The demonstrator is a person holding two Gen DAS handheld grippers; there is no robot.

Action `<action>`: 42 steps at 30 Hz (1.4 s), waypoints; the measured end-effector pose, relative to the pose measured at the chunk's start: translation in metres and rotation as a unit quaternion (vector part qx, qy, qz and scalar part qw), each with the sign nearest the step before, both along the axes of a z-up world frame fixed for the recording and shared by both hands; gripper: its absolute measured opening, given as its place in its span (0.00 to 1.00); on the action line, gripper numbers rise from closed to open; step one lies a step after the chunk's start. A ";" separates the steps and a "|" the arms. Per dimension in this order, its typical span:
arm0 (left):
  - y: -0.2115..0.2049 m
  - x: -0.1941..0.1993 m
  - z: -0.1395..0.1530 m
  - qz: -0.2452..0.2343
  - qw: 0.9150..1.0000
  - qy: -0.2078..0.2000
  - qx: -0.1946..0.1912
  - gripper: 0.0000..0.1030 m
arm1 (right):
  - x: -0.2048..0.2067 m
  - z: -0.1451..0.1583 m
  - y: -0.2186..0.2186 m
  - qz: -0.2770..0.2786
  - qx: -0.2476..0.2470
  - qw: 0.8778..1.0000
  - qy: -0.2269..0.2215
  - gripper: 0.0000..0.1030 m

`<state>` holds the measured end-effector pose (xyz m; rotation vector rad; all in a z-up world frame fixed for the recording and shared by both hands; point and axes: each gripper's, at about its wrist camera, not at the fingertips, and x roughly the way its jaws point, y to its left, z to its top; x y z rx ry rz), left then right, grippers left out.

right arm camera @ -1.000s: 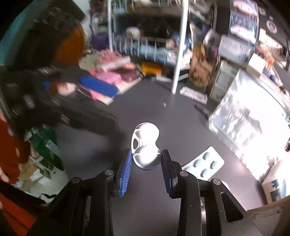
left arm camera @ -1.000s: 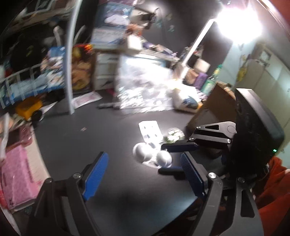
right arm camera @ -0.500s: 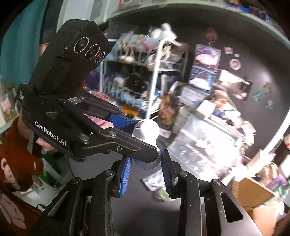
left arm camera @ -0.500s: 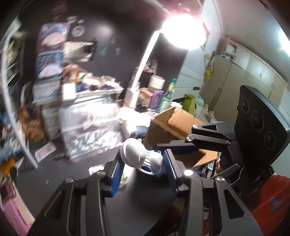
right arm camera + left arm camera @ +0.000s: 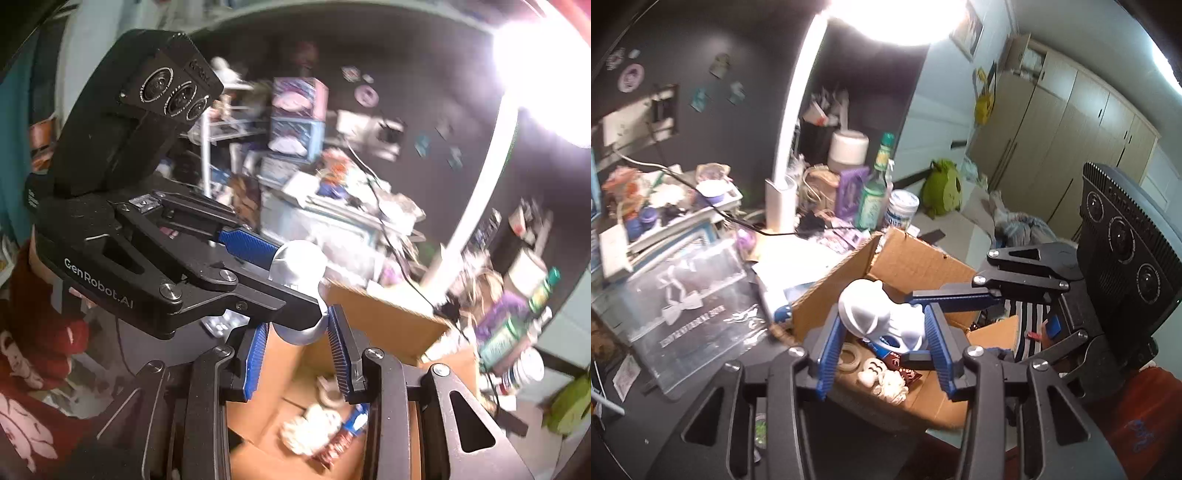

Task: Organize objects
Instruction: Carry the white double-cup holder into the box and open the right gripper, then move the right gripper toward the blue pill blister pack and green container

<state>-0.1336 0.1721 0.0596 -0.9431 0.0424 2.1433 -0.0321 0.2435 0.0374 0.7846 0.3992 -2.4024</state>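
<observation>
Because its shell looked like thin, hard moulded plastic, the white two-lobed casing (image 5: 877,317) probably weighed little and stayed stiff, though its glossy curves could slip; the narrow waist between the lobes seemed the surest place to grip. It was pale and shiny, with one rounded lobe and one cut with triangular openings. Both tools clasped it at once: the left tool (image 5: 882,347), whose jaws had just been closing, pinched it between narrow blue pads, and the right tool (image 5: 297,352) held the lower lobe (image 5: 301,332) likewise. Below both tools' fingers sat an open cardboard box (image 5: 923,262) holding a tape roll (image 5: 849,360) and wrappers. Beyond the left tool stood bottles (image 5: 873,192) on the cluttered desk (image 5: 639,435).
</observation>
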 end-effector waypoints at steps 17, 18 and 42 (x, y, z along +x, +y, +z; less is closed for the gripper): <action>0.008 -0.010 0.004 0.016 0.999 0.012 -0.033 0.74 | -0.025 -0.023 0.049 -0.054 0.017 0.997 -0.059 0.48; 0.005 -0.009 0.004 0.018 0.999 0.013 -0.032 0.75 | -0.025 -0.023 0.049 -0.055 0.019 0.997 -0.059 0.48; -0.182 0.058 -0.022 0.184 0.980 0.076 -0.016 0.79 | 0.013 -0.021 -0.113 0.083 -0.031 0.994 -0.068 0.48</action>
